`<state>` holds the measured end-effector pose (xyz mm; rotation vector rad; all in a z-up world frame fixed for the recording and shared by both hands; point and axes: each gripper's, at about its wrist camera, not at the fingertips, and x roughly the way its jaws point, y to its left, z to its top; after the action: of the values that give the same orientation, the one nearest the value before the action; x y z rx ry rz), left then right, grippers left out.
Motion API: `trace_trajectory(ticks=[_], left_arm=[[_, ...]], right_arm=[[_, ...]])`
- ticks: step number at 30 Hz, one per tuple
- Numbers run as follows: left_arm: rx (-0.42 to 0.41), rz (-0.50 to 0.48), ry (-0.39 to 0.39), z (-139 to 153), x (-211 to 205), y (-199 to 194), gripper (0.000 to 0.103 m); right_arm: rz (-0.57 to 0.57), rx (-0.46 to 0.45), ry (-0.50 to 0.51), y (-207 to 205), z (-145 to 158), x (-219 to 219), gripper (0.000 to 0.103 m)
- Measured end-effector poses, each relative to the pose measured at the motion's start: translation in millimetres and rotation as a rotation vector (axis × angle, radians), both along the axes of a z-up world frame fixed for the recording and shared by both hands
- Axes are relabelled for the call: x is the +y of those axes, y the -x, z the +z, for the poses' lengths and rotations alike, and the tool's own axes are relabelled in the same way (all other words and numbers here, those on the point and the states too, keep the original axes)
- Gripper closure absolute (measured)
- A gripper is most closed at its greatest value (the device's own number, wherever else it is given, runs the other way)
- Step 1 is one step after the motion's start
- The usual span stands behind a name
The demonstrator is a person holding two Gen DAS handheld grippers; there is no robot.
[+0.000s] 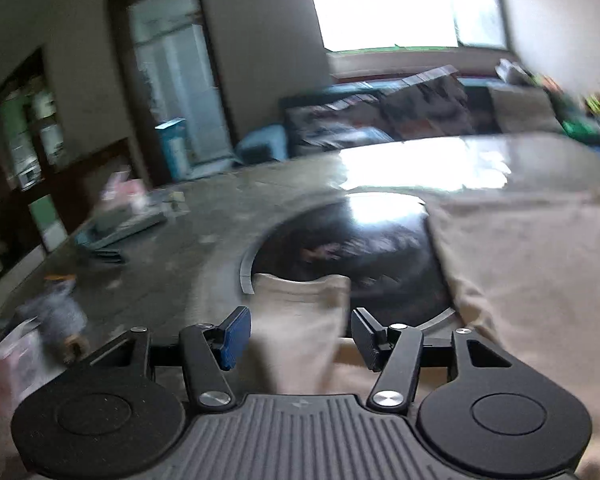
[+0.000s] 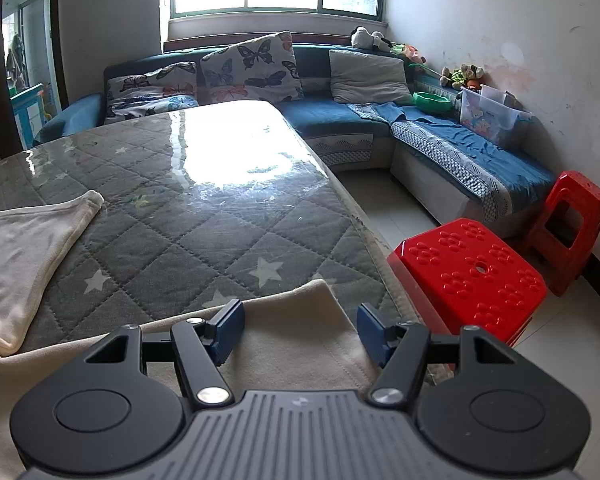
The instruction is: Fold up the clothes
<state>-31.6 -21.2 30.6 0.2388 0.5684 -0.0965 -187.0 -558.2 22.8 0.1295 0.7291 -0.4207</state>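
Observation:
A cream garment lies spread on a table with a grey quilted star cover [image 2: 204, 216]. In the blurred left wrist view a narrow cream part, perhaps a sleeve [image 1: 304, 304], runs forward between the fingers of my left gripper [image 1: 300, 336]. Its jaws stand apart and the pads do not press the cloth. The garment's wide part [image 1: 532, 280] lies to the right, over a dark round inset [image 1: 352, 248]. In the right wrist view my right gripper [image 2: 300, 332] hovers open over a cream corner [image 2: 296, 356] by the table's right edge. Another cream part [image 2: 24, 256] lies at left.
Two red plastic stools [image 2: 472, 276] [image 2: 572, 216] stand on the floor right of the table. A blue corner sofa [image 2: 340, 120] with butterfly cushions runs behind it. Flat bluish items [image 1: 116, 228] and a small blurred object [image 1: 56, 308] sit on the table's left side.

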Motion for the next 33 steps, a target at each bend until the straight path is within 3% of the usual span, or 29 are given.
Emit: trace_trajectory(ticks=[6,8,11,16,23,26,30,33], left_arm=[[0.08,-0.006,0.007,-14,-9,-23,0.066],[0.092,0.014,0.026,-16,-3,-26,0.086],[0.077,0.055,0.088,-11,14,-22,0.097],[-0.01,0.219,0.208,8,67,-1,0.099],[-0.002,0.357,0.214,7,119,19,0.096],[0.003,0.341,0.219,9,121,26,0.094],[0.014,0.207,0.211,10,95,32,0.093],[0.034,0.11,0.164,4,70,27,0.085]], right_arm=[[0.0,-0.001,-0.001,0,0,0,0.039],[0.0,-0.002,-0.003,0,0,-1,0.039],[0.002,-0.001,-0.003,0,0,-1,0.039],[0.004,0.006,0.008,-1,0,1,0.039],[0.021,0.003,0.027,-2,8,8,0.039],[0.055,-0.012,0.03,-2,15,18,0.039],[0.147,-0.034,0.007,-7,28,40,0.039],[0.248,-0.046,-0.017,-15,35,66,0.039]])
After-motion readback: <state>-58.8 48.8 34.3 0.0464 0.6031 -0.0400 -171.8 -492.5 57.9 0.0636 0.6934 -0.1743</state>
